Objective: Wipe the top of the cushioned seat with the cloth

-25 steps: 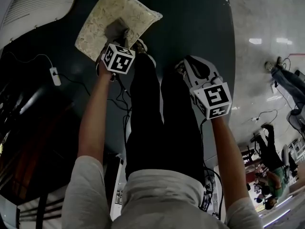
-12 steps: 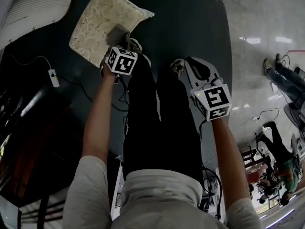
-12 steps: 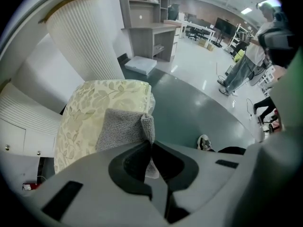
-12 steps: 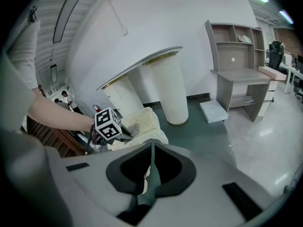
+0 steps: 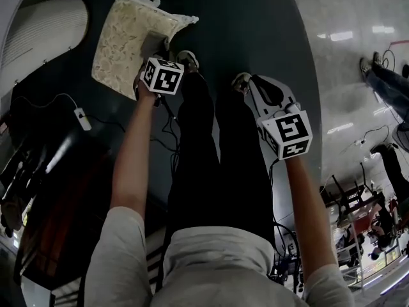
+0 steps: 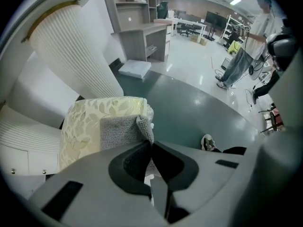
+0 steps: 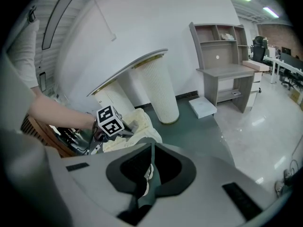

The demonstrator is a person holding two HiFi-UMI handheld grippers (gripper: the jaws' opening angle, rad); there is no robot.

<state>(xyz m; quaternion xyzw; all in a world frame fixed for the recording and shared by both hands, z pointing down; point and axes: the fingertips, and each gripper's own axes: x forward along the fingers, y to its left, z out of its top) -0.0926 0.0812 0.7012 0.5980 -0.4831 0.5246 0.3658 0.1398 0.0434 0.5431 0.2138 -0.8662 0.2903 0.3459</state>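
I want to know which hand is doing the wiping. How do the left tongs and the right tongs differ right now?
The left tongs pinch the grey cloth at their tips, while the right tongs hold nothing. The left tongs are over the cushioned seat, with the cloth lying on its top. The right tongs are off to the side above the dark floor, clear of the seat. Both have their jaws closed.
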